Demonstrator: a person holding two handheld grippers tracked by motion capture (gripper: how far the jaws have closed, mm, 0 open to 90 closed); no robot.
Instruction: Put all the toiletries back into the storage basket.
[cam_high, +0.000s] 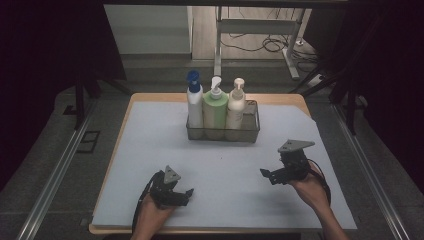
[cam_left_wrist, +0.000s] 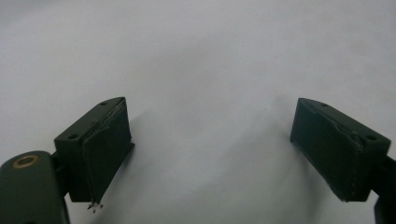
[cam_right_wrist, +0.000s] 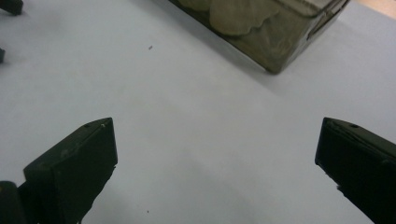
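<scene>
wire basket (cam_high: 223, 131), upper centre of the high view, standing on the pale mat (cam_high: 150, 165) and holding three pump bottles upright in a row: a white bottle with a blue pump (cam_high: 194, 102) at frame left, a green bottle (cam_high: 215, 107) in the middle, a cream bottle (cam_high: 236, 104) at frame right, each touching its neighbour. my left gripper (cam_high: 189, 192) lies low at lower left of that view, jaws apart and holding nothing; in the left gripper view they frame bare mat. my right gripper (cam_high: 264, 173) sits at lower right, raised a little off the mat, jaws likewise wide apart and holding nothing; in the right gripper view one corner of the basket (cam_right_wrist: 275, 42) shows at the upper right of the frame, with the rounded bottle bases dim behind its mesh. both grippers are well apart from the basket. step in hand, as i judge it: the start, before any reach. the next move, i judge, calls for my right gripper to travel up-frame toward the basket, square its jaws to a bottle's neck or body, and close without knocking the neighbours, which stand tightly packed.
</scene>
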